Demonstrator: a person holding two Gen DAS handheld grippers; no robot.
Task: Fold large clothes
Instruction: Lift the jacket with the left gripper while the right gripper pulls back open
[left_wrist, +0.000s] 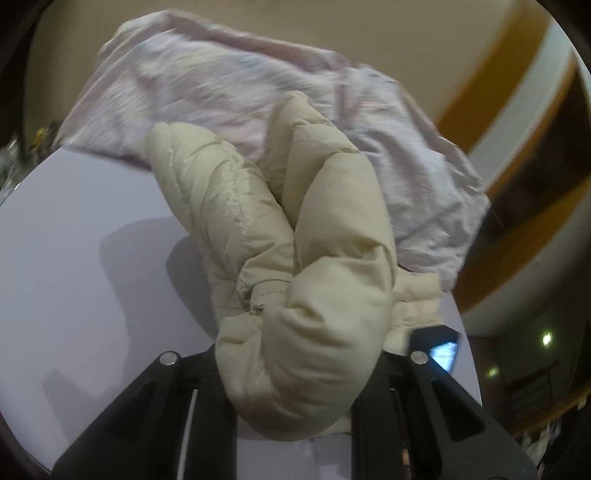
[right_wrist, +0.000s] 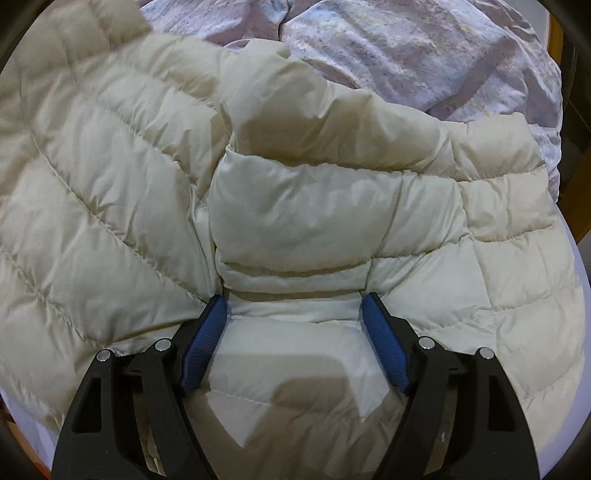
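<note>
The left gripper (left_wrist: 295, 369) has its fingers pinched on a bunched fold of the cream quilted puffer jacket (left_wrist: 295, 236), most likely a sleeve, raised off the pale lilac table (left_wrist: 92, 240); so the step in hand looks like carrying that sleeve inward across the body; beyond it lies a crumpled pale pink cloth (left_wrist: 221, 85), near the table's far edge, and bare table lies open to the left. In the right wrist view the right gripper (right_wrist: 295, 321) hovers with its blue-padded fingers (right_wrist: 205, 339) spread wide, straddling a puffed panel of the jacket (right_wrist: 303, 206) without visibly pinching it; the jacket fills nearly the whole view, with the pink cloth (right_wrist: 406, 48) just beyond it. The next move probably calls for laying the sleeve flat over the torso while the right gripper steadies the body; the table's right edge (right_wrist: 580, 258) lies close, so room there is tight.
</note>
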